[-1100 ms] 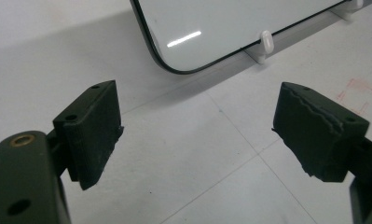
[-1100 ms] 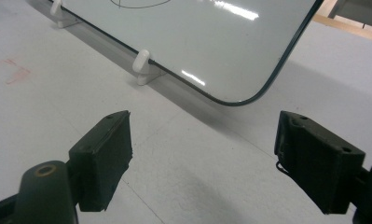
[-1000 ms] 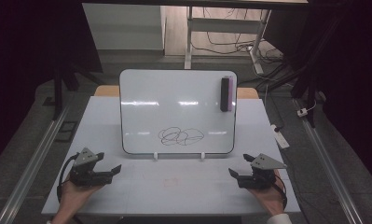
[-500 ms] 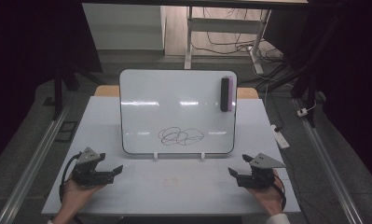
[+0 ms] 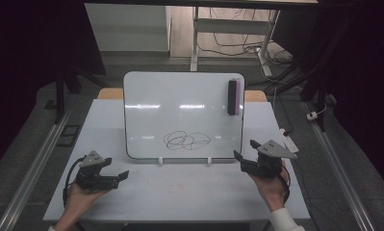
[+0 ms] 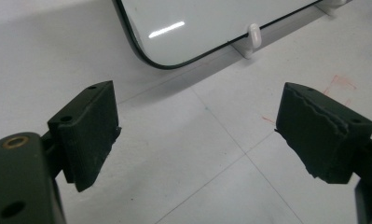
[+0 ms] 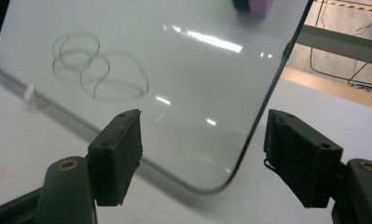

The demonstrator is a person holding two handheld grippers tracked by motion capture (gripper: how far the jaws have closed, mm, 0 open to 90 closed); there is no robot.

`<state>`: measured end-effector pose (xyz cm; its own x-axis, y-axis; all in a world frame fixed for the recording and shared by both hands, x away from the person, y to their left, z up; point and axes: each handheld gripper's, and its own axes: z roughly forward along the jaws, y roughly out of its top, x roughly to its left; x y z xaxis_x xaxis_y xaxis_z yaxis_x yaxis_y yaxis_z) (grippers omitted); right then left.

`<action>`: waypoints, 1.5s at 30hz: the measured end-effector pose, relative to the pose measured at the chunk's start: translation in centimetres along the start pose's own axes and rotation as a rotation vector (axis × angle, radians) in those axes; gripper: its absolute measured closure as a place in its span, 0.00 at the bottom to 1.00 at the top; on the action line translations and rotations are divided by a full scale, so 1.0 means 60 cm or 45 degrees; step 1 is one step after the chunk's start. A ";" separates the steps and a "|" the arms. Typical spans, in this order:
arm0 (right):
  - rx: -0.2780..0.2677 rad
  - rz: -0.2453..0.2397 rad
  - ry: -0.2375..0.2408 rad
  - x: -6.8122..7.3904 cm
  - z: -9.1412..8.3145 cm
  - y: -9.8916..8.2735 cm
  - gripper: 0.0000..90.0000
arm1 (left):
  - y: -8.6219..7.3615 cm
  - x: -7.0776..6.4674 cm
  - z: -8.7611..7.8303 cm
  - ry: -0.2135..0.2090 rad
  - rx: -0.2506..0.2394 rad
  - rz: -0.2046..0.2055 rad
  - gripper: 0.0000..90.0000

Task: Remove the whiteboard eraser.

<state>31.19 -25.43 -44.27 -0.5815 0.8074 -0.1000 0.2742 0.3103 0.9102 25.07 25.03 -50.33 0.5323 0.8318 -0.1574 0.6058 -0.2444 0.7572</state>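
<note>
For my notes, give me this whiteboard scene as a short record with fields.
surface: white table
whiteboard: propped upright on two white clips
scribble: black loops, low on the board
eraser: stuck at the board's upper right
left gripper: open, holds nothing
right gripper: open, jaws have just been closing, nothing between them, near the board's lower right corner

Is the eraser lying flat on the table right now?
No, the eraser sits high on the whiteboard, near its top right corner, well above the table.
</note>
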 end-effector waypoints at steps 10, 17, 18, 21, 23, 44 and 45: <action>-0.010 0.002 -0.111 -0.010 0.043 0.068 0.33 | 0.000 -0.003 0.003 -0.006 0.012 0.004 0.16; -0.057 0.020 -0.202 -0.021 0.079 0.121 0.36 | -0.003 -0.004 0.009 -0.007 0.028 -0.004 0.16; -0.057 0.020 -0.202 -0.021 0.079 0.121 0.36 | -0.003 -0.004 0.009 -0.007 0.028 -0.004 0.16; -0.049 0.037 -0.219 -0.022 0.101 0.136 0.37 | -0.005 -0.003 0.010 -0.006 0.030 -0.006 0.16; -0.045 0.035 -0.233 -0.020 0.107 0.140 0.38 | -0.006 -0.002 0.010 -0.007 0.030 -0.012 0.16; -0.033 0.031 -0.391 -0.003 0.138 0.158 0.65 | -0.012 -0.002 0.014 0.000 0.049 -0.005 0.15; -0.035 0.029 -0.402 -0.002 0.137 0.158 0.67 | -0.012 -0.002 0.014 0.000 0.047 -0.005 0.15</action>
<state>40.16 -18.46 -38.96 -0.3079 0.9312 -0.1951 0.2614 0.2800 0.9237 25.06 24.71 -51.38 0.5299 0.8328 -0.1603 0.6295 -0.2596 0.7324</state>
